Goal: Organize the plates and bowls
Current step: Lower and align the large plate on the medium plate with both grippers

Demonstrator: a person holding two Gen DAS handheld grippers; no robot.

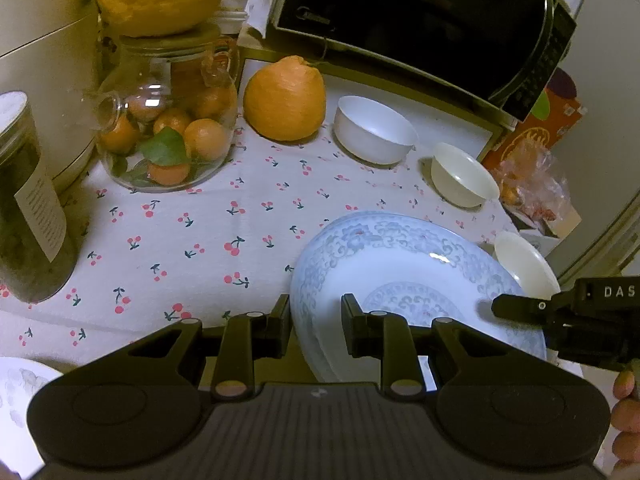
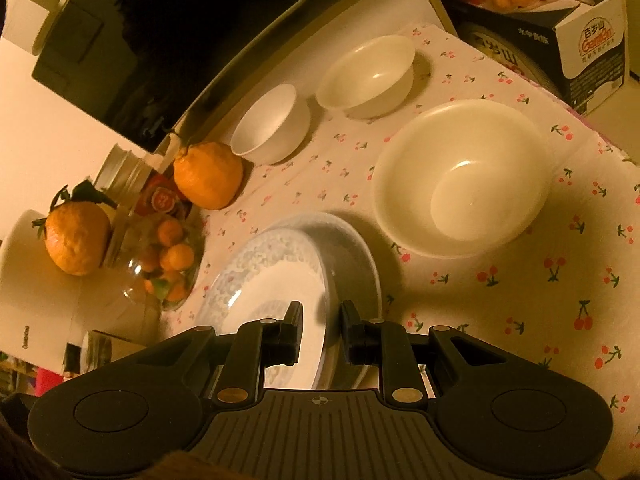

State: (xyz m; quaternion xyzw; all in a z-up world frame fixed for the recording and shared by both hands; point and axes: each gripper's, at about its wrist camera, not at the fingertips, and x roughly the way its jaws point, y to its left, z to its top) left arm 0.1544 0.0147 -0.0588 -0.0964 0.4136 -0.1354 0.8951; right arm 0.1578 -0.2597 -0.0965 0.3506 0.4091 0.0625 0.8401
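Grippers straddle opposite rims of the blue-patterned plate (image 1: 400, 264), left gripper (image 1: 315, 322) and right gripper (image 2: 321, 326) both spread, three white bowls (image 2: 464, 178) beyond it.

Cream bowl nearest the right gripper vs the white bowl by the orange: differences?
The cream bowl is wider and shallower, with a flared rim; the white bowl is narrower and steeper-sided. The cream bowl is yellowish, the white bowl cooler white. The cream bowl sits near the plates, the white bowl beside the orange. Both are upright, empty and ungripped.
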